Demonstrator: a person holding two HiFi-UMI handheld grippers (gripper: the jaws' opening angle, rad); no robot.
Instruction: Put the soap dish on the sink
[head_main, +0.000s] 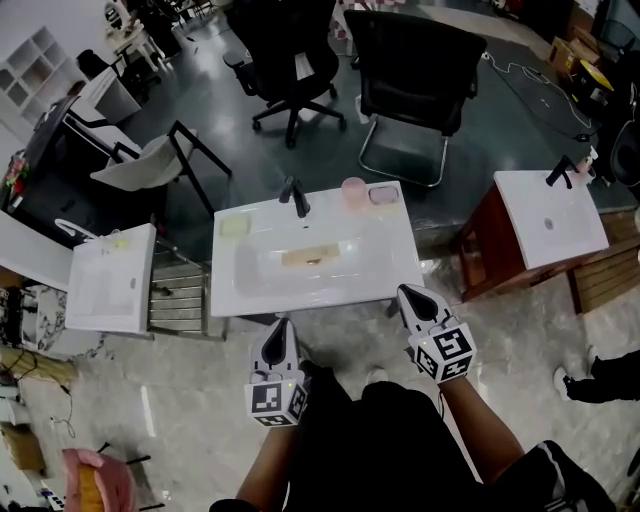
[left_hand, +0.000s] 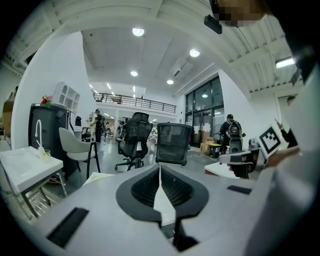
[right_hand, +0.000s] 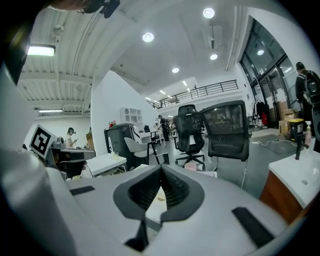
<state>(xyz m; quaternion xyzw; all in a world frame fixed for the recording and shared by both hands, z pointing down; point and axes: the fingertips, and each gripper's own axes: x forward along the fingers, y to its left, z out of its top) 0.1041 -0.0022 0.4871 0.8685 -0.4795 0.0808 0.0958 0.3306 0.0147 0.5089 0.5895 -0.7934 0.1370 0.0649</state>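
A large open workroom has a dark glossy floor at the back and black office chairs (head_main: 412, 72). Paler flooring lies under the person.

A white sink counter (head_main: 400, 268) stands straight ahead, its black faucet (head_main: 296, 198) at the back edge. Two similar sinks stand off to either side.

A small pink rectangular piece, probably the soap dish (head_main: 382, 195), lies on the sink's back right corner, touching nothing but just beside a pink cup (head_main: 353, 190). Its long side runs along the back edge.

The dish lies ahead of both claws, across the basin. The right claw (head_main: 412, 297) is nearer, at the sink's front edge. The left claw (head_main: 282, 328) is just short of that edge. Both claws are closed and empty.
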